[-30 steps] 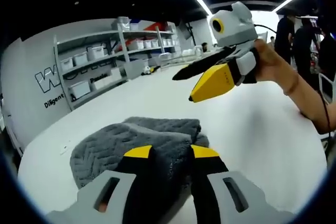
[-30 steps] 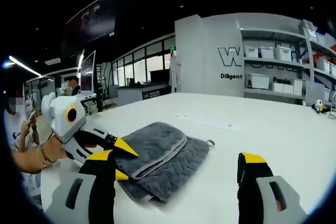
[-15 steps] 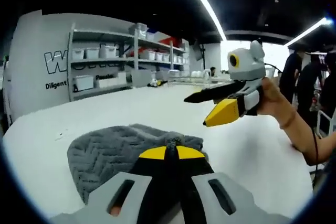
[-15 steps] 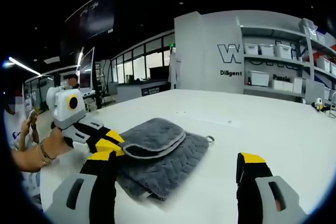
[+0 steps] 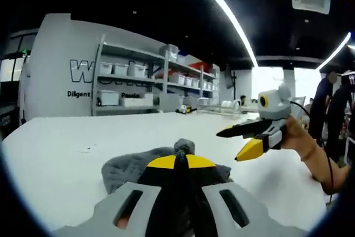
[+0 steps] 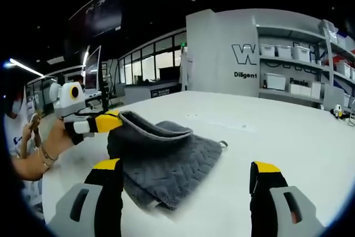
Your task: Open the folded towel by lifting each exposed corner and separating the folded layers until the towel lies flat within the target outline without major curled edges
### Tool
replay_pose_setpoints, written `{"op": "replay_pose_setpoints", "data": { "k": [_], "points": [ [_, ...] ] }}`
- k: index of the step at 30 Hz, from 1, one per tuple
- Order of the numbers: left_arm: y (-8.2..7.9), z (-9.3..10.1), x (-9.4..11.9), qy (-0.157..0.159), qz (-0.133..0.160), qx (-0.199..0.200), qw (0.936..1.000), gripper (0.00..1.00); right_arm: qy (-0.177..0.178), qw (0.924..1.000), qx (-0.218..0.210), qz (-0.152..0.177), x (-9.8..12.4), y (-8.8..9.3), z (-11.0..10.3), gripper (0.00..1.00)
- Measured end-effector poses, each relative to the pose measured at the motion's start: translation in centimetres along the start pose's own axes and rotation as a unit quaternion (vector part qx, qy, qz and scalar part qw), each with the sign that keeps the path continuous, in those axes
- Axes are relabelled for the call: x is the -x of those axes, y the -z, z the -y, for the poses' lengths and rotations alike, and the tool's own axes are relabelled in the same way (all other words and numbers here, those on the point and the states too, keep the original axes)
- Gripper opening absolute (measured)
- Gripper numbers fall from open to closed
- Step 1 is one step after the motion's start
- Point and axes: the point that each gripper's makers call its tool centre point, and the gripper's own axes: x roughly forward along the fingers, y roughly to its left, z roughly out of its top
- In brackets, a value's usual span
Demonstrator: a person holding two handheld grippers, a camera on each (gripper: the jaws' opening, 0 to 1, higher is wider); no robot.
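Note:
A folded grey towel with a herringbone weave lies on the white table. My left gripper is shut on the towel's top layer, a small tuft of towel poking out above its yellow tips. In the right gripper view that left gripper holds the near corner lifted, so the top layer arches above the rest. My right gripper stands open, jaws wide apart, hovering above the table in front of the towel. In the left gripper view the right gripper hangs in the air to the right.
Shelving with white bins lines the grey wall behind the table. A person's hand holds the left gripper at the table's edge. People stand at the far right. A small hanging loop sticks out of the towel's far edge.
My left gripper shut on the towel's top corner and lifted it, raising that layer off the stack. The right gripper stayed open and nearly still.

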Motion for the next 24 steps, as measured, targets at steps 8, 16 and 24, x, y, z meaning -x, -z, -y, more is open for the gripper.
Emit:
{"op": "replay_pose_setpoints", "data": {
  "k": [8,16,24],
  "points": [
    [-1.3,-2.4,2.1,-0.043,0.025,0.004,0.9987,0.03,0.0,1.0,0.0,-0.001,-0.1,0.1,0.0,0.96],
    [-1.5,-4.7,4.2,-0.082,0.033,0.013,0.996,0.03,0.0,1.0,0.001,-0.006,-0.3,0.2,0.2,0.96],
    [-1.3,-6.4,6.4,-0.12,0.033,0.012,0.9921,0.03,-0.001,1.0,0.001,-0.007,-0.4,0.1,0.2,0.96]
  ]
}}
